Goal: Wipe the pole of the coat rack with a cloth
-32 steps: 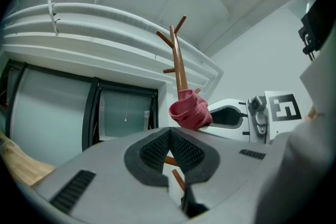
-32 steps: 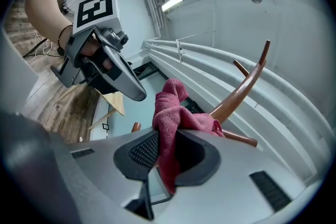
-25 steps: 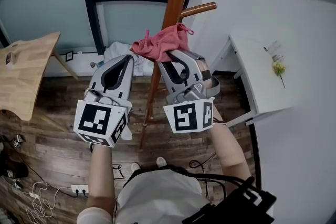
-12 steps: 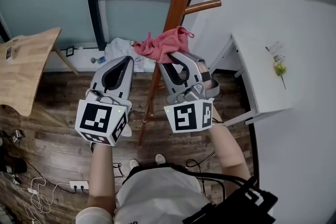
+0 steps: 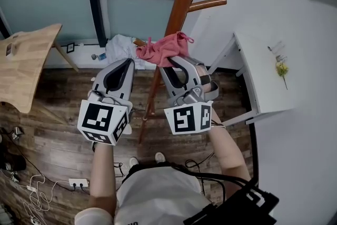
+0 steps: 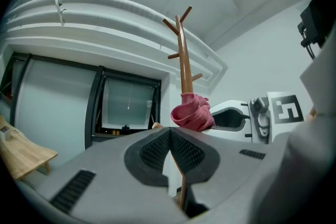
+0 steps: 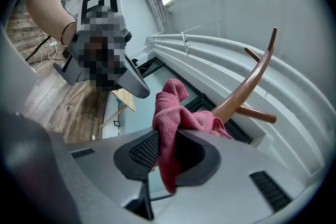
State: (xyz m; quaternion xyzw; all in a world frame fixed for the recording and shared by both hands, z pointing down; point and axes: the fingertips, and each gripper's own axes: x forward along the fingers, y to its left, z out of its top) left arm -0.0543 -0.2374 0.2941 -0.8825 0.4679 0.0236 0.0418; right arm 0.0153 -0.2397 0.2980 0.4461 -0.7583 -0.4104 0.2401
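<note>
The coat rack's wooden pole [image 5: 178, 8] rises through the middle of the head view, with a peg [image 5: 208, 5] on its right. A pink cloth [image 5: 163, 49] is pressed against the pole, and my right gripper [image 5: 172, 62] is shut on it. In the right gripper view the cloth [image 7: 170, 123] hangs between the jaws, in front of the curved pole [image 7: 247, 86]. My left gripper [image 5: 126, 62] is shut and holds nothing, just left of the pole. In the left gripper view the cloth [image 6: 192, 113] is bunched on the pole [image 6: 184, 68] beyond the gripper [image 6: 169, 131].
A white table [image 5: 263, 76] with a small yellow flower [image 5: 281, 70] stands at the right against the white wall. A wooden tabletop [image 5: 23, 68] is at the left. A dark window frame [image 5: 97, 2] is behind the pole. Cables and a power strip [image 5: 76, 183] lie on the wood floor.
The right gripper and the pink cloth have slid a little down the pole toward me. The left gripper has stayed beside the pole.
</note>
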